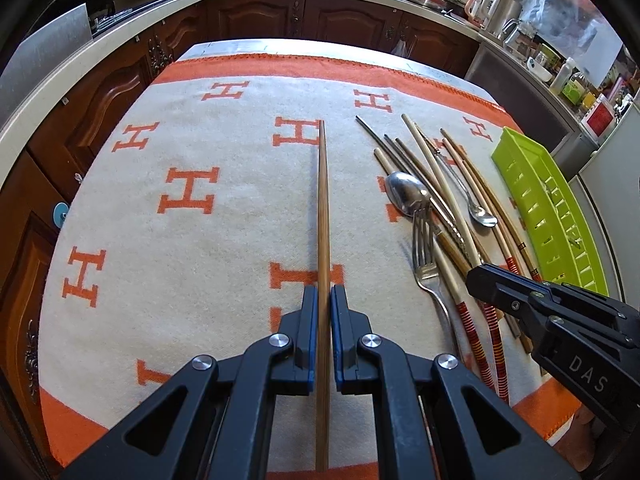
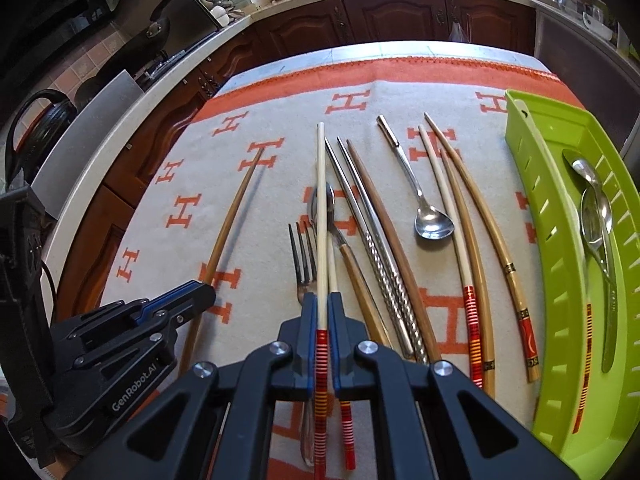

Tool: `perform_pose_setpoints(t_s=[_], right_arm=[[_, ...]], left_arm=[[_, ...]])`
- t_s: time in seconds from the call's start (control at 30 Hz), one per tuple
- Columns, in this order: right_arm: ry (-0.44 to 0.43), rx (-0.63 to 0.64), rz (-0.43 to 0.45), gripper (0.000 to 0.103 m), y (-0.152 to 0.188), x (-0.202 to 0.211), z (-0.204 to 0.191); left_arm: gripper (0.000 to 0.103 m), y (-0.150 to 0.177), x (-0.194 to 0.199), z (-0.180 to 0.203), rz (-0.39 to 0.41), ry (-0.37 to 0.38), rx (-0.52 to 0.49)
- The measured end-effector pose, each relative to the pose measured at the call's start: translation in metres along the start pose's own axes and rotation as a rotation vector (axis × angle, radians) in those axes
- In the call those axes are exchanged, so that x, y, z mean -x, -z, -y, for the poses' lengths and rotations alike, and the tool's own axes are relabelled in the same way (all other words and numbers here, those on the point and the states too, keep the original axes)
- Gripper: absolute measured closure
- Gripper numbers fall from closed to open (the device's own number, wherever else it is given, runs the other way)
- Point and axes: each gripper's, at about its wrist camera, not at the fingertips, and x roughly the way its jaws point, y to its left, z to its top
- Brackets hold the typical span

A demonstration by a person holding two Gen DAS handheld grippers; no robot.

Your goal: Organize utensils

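My left gripper (image 1: pixel 323 292) is shut on a brown wooden chopstick (image 1: pixel 322 200) that points away over the blanket, apart from the pile. In the right wrist view, my right gripper (image 2: pixel 322 298) is shut on a cream chopstick with a red-striped handle (image 2: pixel 320 200), held over a fork (image 2: pixel 304 256) and a wooden-handled spoon. To their right lie twisted metal chopsticks (image 2: pixel 372 240), a small spoon (image 2: pixel 434 224) and several bamboo chopsticks. A green slotted tray (image 2: pixel 536 200) at the right holds spoons (image 2: pixel 596 216). The left gripper (image 2: pixel 204 292) shows at the lower left.
An orange and cream blanket with H marks (image 1: pixel 188 196) covers the table. Dark wood cabinets (image 1: pixel 256 16) and a pale countertop wrap round the far side and left. The green tray (image 1: pixel 536 200) lies near the table's right edge, next to a steel appliance.
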Motion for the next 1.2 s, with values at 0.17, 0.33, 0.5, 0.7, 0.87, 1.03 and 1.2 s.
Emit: perform_pose_setpoints(t_s=[0.17, 0.33, 0.5, 0.7, 0.87, 1.03, 1.2], right_arm=[[-0.021, 0.005, 0.039, 0.098, 0.000, 0.016, -0.002], [-0.036, 0.000, 0.089, 0.098, 0.002, 0.036, 0.004], [-0.030, -0.031, 0.140, 0.098, 0.003, 0.060, 0.025], [0.015, -0.114, 0.194, 0.098, 0.009, 0.092, 0.073], [0.097, -0.174, 0.220, 0.098, 0.014, 0.110, 0.119], [0.161, -0.233, 0.213, 0.098, 0.019, 0.110, 0.156], [0.199, -0.226, 0.186, 0.098, 0.018, 0.103, 0.169]], left_arm=[[0.099, -0.005, 0.015, 0.008, 0.032, 0.013, -0.016], [0.099, -0.014, 0.033, 0.025, 0.061, 0.042, -0.046], [0.099, -0.026, 0.046, 0.063, 0.064, 0.112, -0.105], [0.099, -0.042, 0.045, 0.122, 0.016, 0.222, -0.176], [0.099, -0.052, 0.031, 0.174, -0.032, 0.284, -0.234], [0.099, -0.053, 0.009, 0.215, -0.083, 0.313, -0.247], [0.099, -0.054, -0.021, 0.234, -0.163, 0.339, -0.196]])
